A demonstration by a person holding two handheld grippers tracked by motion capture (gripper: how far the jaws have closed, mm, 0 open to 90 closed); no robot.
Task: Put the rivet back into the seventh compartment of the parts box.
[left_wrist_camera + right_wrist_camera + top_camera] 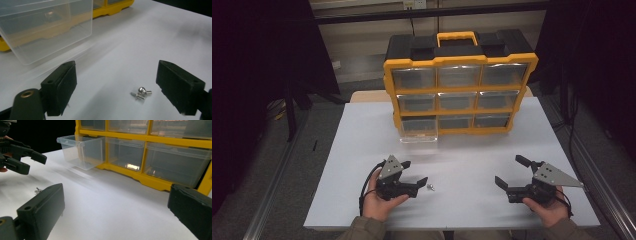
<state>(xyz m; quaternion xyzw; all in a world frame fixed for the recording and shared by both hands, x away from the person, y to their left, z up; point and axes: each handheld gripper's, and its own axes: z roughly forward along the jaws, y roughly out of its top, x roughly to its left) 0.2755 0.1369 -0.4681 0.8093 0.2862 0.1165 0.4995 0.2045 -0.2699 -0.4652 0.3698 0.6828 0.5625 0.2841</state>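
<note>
Two or three small silver screws [430, 187] lie in a cluster on the white table [462, 155]. My left gripper [414, 172] is open just left of them. In the left gripper view the screws [140, 93] rest on the table between the jaws of that gripper [115, 75], nearer the right-hand jaw, and neither pad touches them. My right gripper [510, 171] is open near the table's front right, with nothing between its jaws [116, 192]. From there the left gripper [35, 164] and the screws [38, 191] show at the far left.
A yellow organizer [459, 60] with several clear drawers stands upright at the back of the table. Its bottom-left drawer [418, 131] is pulled out toward me and looks empty [47, 27]. Dark floor and black stands surround the table.
</note>
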